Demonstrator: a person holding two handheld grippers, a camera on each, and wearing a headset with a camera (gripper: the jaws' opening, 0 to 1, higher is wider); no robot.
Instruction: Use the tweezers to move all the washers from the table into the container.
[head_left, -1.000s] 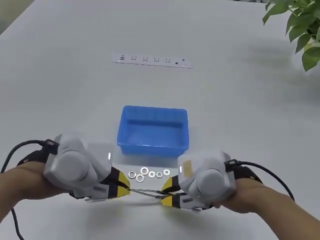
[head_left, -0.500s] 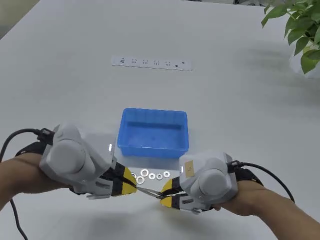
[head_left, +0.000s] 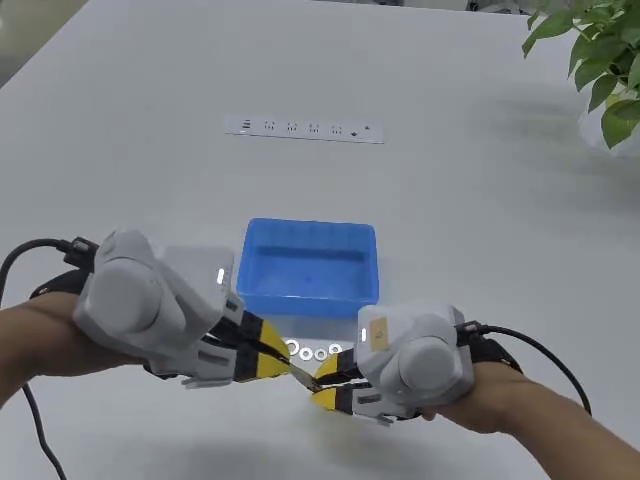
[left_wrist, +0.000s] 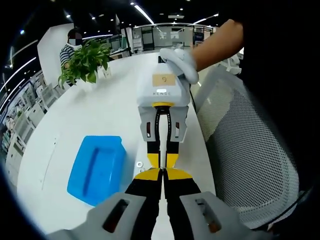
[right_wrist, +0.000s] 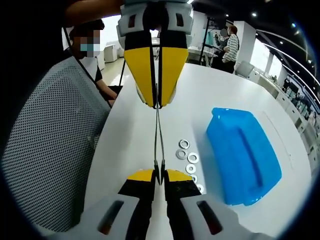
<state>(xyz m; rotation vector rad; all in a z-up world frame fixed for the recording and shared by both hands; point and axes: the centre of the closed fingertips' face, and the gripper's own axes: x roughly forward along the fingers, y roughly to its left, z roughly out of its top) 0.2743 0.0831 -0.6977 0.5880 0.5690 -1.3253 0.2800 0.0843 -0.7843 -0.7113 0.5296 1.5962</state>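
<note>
White table (head_left: 450, 200), blue container (head_left: 308, 262) empty.
All washers (head_left: 312, 352) beside it, 0 moved; left gripper (left_wrist: 162, 171) and right gripper (right_wrist: 160, 176) both clamped on tweezers (right_wrist: 158, 120).

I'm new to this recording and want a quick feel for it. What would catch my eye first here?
At the near edge of the white table, the left gripper and right gripper face each other tip to tip, both clamped on the thin tweezers stretched between them. Just beyond lies a short row of washers, and behind it sits the bright blue container, which looks empty.
</note>
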